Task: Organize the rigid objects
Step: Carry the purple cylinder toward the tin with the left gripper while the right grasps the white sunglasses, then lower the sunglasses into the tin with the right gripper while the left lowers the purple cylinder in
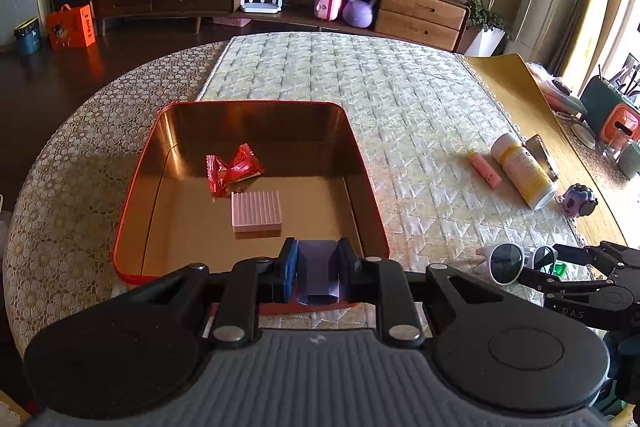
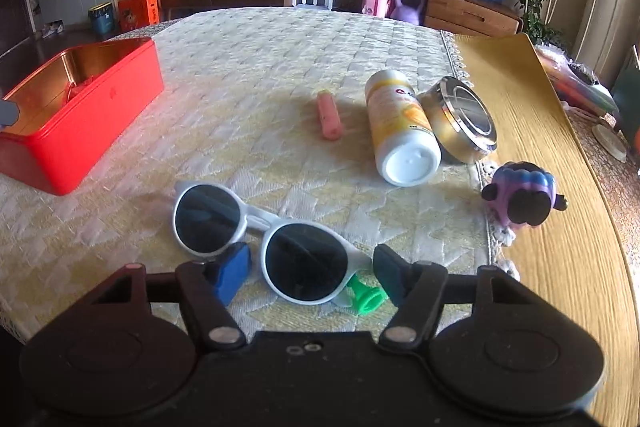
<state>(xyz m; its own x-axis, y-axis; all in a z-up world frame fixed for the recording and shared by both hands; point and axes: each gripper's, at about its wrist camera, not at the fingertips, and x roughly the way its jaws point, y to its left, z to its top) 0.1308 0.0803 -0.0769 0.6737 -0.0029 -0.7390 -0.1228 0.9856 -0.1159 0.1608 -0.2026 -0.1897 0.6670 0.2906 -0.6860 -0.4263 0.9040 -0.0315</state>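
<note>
A red tin box [image 1: 132, 187] with a gold inside sits on the quilted cloth and holds a red candy wrapper [image 1: 232, 171] and a pink ribbed block [image 1: 256, 213]. My left gripper [image 1: 318, 267] is shut on a small purple box [image 1: 317, 273] over the tin's near edge. My right gripper [image 2: 310, 277] is open around the right lens of white sunglasses [image 2: 256, 239], with a green piece [image 2: 366, 299] beside its right finger. The red tin [image 2: 92, 119] also shows at left in the right wrist view.
On the cloth lie a pink tube [image 2: 330, 115], a white and yellow bottle [image 2: 400, 131] and a round metal tin [image 2: 460, 119]. A purple toy figure [image 2: 520, 199] stands on the yellow mat. A sideboard with clutter stands behind the table.
</note>
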